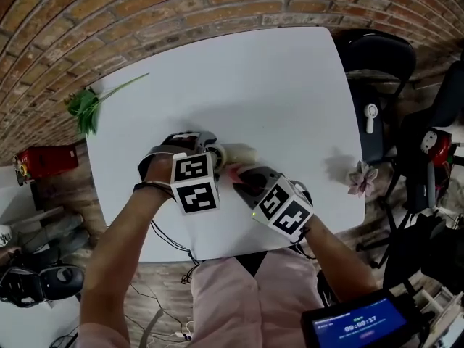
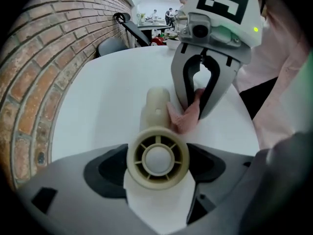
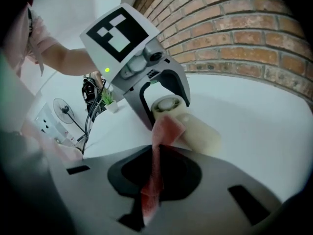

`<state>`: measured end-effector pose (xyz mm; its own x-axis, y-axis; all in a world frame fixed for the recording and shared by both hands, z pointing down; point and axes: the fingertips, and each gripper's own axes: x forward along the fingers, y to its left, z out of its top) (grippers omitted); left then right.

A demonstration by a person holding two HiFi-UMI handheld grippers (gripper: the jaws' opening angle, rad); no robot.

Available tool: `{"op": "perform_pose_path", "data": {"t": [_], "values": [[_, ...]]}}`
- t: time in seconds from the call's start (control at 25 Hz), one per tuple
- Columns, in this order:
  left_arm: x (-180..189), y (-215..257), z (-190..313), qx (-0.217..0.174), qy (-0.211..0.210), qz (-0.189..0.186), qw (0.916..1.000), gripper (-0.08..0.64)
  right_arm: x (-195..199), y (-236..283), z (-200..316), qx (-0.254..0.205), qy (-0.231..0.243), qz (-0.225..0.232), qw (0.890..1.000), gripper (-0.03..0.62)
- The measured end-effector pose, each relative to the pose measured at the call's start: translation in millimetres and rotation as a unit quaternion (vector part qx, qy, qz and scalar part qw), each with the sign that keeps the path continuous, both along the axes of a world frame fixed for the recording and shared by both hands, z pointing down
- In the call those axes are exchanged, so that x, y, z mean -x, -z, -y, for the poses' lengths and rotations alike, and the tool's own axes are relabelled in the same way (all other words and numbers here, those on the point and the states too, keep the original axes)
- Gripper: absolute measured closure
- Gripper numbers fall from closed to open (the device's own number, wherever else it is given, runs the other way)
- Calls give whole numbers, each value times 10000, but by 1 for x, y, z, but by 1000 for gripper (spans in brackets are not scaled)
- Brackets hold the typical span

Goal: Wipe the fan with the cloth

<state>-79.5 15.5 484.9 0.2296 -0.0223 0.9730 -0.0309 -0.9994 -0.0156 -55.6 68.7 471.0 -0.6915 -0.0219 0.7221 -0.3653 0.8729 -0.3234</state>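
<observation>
Fan (image 2: 157, 158), small and cream, is lying on the white table (image 1: 239, 78), its round head sitting between the wide-apart jaws of the left gripper (image 1: 190, 143). The right gripper (image 2: 196, 109) is clamping a pink cloth (image 3: 155, 180), whose free end is resting against the handle. The fan is probably light, rigid plastic that slides easily, so the head rim looks the best hold. Marker cubes are masking the contact from overhead, and whether the left pads are pressing is unclear.
</observation>
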Motion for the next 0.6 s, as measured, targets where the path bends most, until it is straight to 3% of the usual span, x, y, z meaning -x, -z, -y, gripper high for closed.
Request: {"op": "perform_pose_path", "data": {"t": [0.28,0.6], "values": [[-1,-1,-1,63,15,-3,10000,184,11,-1,14,359,-849,-39,9957,561],[-2,-1,-2,111,0,-19,9999,184,5,-5,23,578,-1816,-122,9816,561]]}}
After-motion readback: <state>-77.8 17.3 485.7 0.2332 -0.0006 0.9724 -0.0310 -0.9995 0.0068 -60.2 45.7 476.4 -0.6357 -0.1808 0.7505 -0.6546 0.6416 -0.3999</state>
